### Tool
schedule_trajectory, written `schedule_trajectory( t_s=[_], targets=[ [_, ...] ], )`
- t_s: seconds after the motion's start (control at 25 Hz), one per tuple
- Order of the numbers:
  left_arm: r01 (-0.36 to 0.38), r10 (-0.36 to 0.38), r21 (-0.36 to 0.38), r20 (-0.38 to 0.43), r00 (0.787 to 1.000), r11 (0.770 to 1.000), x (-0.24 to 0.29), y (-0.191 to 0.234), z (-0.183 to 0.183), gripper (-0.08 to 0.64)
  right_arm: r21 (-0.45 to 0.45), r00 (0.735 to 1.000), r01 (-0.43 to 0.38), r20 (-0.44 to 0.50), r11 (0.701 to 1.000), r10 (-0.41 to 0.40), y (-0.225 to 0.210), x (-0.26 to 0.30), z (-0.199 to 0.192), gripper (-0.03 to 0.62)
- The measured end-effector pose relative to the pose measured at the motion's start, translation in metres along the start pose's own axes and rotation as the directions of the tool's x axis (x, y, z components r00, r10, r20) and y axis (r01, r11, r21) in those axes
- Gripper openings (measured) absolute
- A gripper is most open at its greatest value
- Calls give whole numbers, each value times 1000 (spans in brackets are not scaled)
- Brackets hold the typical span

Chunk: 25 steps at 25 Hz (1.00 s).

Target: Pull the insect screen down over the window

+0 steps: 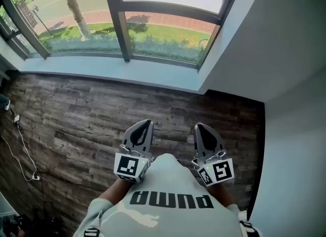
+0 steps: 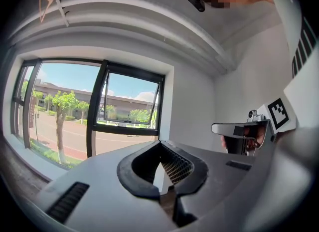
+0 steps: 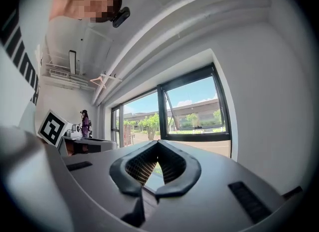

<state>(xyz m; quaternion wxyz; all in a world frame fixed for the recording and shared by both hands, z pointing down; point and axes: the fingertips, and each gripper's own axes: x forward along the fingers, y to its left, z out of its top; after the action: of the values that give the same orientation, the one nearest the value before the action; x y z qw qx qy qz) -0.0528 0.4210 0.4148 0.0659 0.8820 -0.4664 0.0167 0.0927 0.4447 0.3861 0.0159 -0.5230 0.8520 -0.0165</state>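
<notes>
Dark wood-plank floor (image 1: 76, 113) lies between the person and the window (image 1: 163, 32), which stands ahead above a pale sill (image 1: 127, 70). The left gripper (image 1: 144, 125) and right gripper (image 1: 200, 128) are both clenched with nothing between the jaws. They are held side by side, well apart from the window. The insect screen cannot be made out.

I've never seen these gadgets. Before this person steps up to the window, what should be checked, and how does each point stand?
1. Left gripper empty, fingers shut: ok.
2. Right gripper empty, fingers shut: ok.
3. Grippers at the window: not ok; both are held low by the person's chest.
4. Insect screen's pull found: cannot tell; none shows in any view.
5. Way across the wooden floor: ok; the cable lies off to the left.
</notes>
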Motion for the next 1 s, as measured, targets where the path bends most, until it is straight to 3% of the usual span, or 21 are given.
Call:
schedule_trajectory(
  t_s=[0.28,0.6,0.8,1.0],
  targets=[
    [-39,38,22,19,999,999,-21,34,-7,4,-1,1000,12,4,1000,-12,23,18,-4,5],
    [-53,54,-36,29,998,998,-53,81,-9,4,-16,999,38,-12,999,-38,62,48,-6,6],
    [-75,76,-35,44,996,997,-58,101,-6,4,-25,1000,16,-18,1000,-17,70,70,-6,6],
    [-132,133,-47,6,991,990,-38,131,-18,5,-11,999,-27,-42,1000,27,60,116,-27,6]
  ],
)
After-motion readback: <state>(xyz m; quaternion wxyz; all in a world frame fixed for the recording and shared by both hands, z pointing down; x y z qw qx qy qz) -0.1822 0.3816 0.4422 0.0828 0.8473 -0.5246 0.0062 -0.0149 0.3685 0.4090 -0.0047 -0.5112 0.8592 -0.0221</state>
